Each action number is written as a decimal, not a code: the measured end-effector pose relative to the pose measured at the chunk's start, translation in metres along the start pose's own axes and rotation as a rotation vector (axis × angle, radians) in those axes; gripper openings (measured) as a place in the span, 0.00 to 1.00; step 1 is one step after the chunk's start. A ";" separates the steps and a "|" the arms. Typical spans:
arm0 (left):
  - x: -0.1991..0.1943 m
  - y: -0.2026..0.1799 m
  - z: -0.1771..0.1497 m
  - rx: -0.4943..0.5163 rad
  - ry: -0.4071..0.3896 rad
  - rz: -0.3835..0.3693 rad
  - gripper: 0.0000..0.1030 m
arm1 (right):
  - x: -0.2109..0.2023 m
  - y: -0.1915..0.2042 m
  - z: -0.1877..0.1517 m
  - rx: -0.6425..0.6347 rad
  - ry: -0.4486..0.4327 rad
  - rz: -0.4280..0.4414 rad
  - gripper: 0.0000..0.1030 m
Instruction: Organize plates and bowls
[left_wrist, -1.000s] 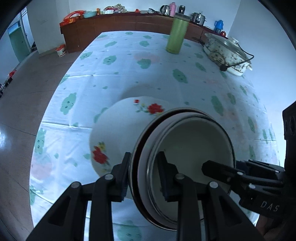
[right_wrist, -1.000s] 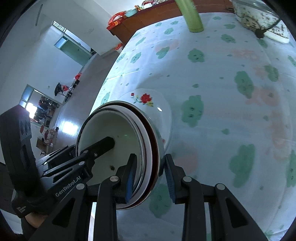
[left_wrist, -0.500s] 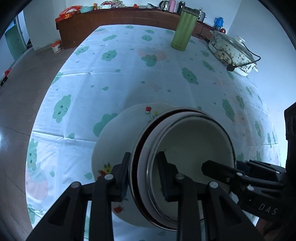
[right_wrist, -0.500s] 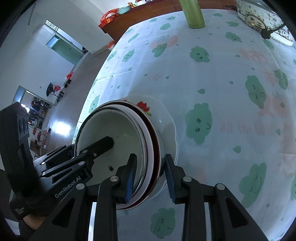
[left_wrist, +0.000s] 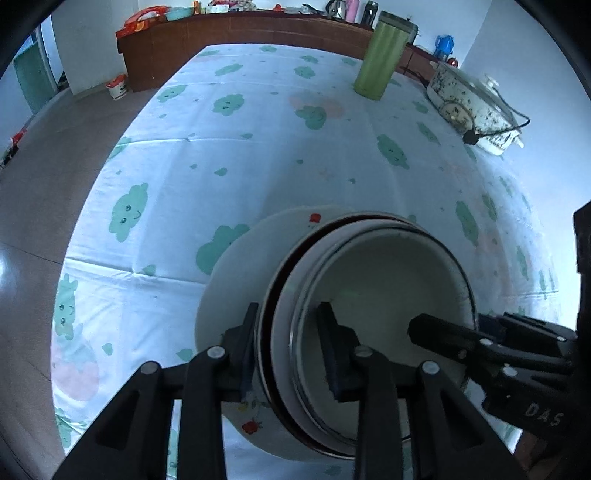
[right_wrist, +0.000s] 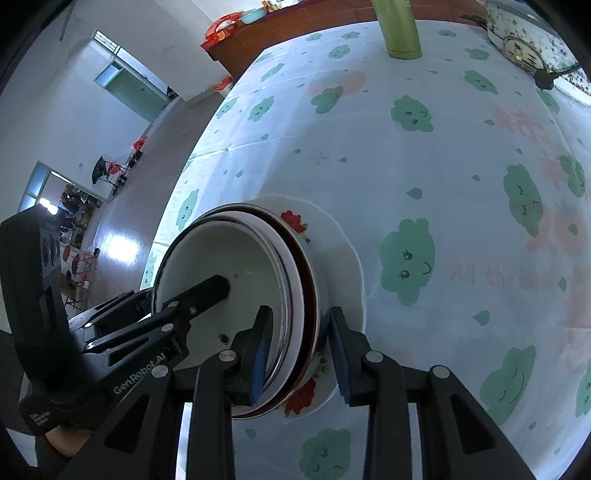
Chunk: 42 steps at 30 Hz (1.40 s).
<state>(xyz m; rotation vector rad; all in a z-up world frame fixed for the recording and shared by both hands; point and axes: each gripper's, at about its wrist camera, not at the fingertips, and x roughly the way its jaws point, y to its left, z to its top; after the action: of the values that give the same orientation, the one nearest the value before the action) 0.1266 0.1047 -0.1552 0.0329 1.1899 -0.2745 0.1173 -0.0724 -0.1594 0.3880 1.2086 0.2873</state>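
A stack of nested bowls (left_wrist: 376, 291) with dark rims, white inside, is held over a white plate with red flowers (left_wrist: 236, 280) on the table. My left gripper (left_wrist: 290, 347) is shut on the stack's near-left rim. My right gripper (right_wrist: 301, 347) is shut on the stack's (right_wrist: 236, 273) opposite rim, one finger inside, one outside. The plate (right_wrist: 340, 258) lies under the stack; I cannot tell whether the stack touches it. Each gripper shows in the other's view.
A white tablecloth with green clouds (left_wrist: 258, 155) covers the table. A green thermos (left_wrist: 380, 55) and a speckled electric pot with cord (left_wrist: 476, 110) stand at the far side. A brown sideboard (left_wrist: 229, 37) lies beyond. The floor drops off left (left_wrist: 44, 162).
Both grippers with the bowl stack have come down and over the flowered plate; the stack now covers more of it, hiding most of the flowers. Both grips are unchanged.
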 end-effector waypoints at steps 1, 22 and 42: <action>0.000 -0.001 0.000 0.004 0.000 0.007 0.31 | 0.001 0.000 0.000 0.003 -0.001 0.004 0.35; -0.058 0.003 -0.012 0.013 -0.181 0.138 0.67 | -0.086 0.000 -0.030 -0.006 -0.303 -0.048 0.64; -0.136 -0.025 -0.066 0.014 -0.412 0.252 0.82 | -0.146 0.045 -0.084 -0.150 -0.471 -0.069 0.64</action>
<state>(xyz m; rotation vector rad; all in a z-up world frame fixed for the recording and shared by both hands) 0.0145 0.1178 -0.0519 0.1319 0.7640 -0.0615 -0.0107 -0.0817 -0.0413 0.2625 0.7312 0.2100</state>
